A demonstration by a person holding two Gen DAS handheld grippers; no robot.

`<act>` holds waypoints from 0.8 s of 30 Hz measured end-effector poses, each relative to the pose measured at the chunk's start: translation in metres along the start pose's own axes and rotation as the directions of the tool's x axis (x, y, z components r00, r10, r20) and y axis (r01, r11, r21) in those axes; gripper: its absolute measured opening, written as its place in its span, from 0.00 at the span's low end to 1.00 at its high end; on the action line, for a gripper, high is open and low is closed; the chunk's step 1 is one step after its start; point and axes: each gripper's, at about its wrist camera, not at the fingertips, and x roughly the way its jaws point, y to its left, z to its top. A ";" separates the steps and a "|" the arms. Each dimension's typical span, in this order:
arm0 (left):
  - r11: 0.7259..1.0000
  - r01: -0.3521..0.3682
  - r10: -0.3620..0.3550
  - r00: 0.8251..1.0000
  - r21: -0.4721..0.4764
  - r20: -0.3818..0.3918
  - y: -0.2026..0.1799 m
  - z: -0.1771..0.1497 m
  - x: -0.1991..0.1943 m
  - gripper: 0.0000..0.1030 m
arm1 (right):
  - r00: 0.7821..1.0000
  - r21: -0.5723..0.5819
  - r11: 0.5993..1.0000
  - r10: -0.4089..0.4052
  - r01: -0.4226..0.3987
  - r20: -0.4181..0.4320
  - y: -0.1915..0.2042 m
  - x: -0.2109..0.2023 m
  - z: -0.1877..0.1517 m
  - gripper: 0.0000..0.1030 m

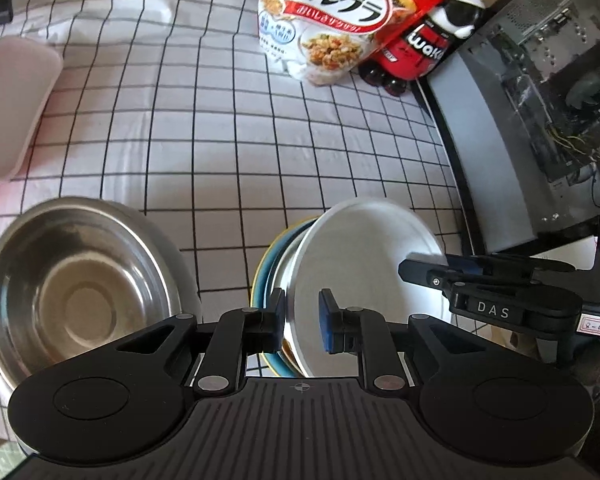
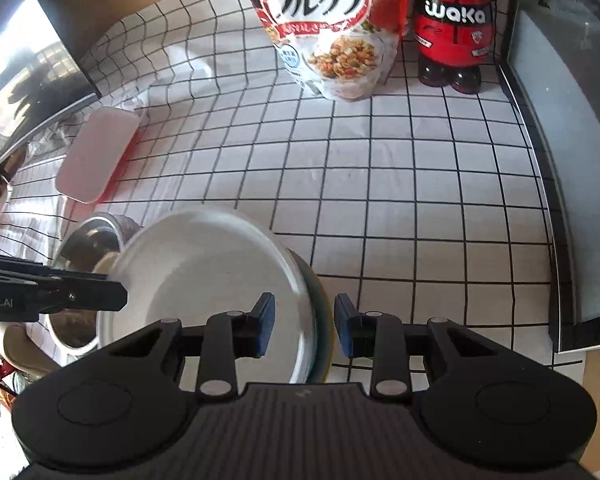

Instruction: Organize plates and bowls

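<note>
Both pairs of jaws are clamped on one tilted stack of dishes: the left gripper (image 1: 302,326) pinches the rim of the white plate (image 1: 364,264) on top, and the right gripper (image 2: 305,326) grips the opposite rim, across the plate and the yellow-and-teal dishes (image 2: 322,320) beneath. Just left of the stack, a steel bowl (image 1: 80,292) sits on the grid-patterned tablecloth (image 1: 260,140).
</note>
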 end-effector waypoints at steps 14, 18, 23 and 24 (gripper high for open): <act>1.000 -0.007 0.007 0.998 -0.004 0.057 -0.007 0.004 -0.019 0.18 | 0.997 -0.038 0.997 0.064 -0.063 0.036 -0.002 -0.017 0.015 0.31; 1.000 0.004 -0.003 0.999 -0.015 0.048 -0.009 0.002 -0.021 0.18 | 0.995 -0.065 0.994 0.091 -0.089 0.039 0.000 -0.017 0.020 0.31; 0.999 -0.047 0.047 0.995 -0.008 0.084 -0.016 0.002 -0.026 0.18 | 0.992 -0.081 0.991 0.115 -0.111 0.048 0.001 -0.018 0.028 0.32; 0.999 -0.041 0.042 0.995 -0.012 0.094 -0.017 0.003 -0.028 0.18 | 0.991 -0.083 0.990 0.122 -0.117 0.052 0.000 -0.019 0.031 0.32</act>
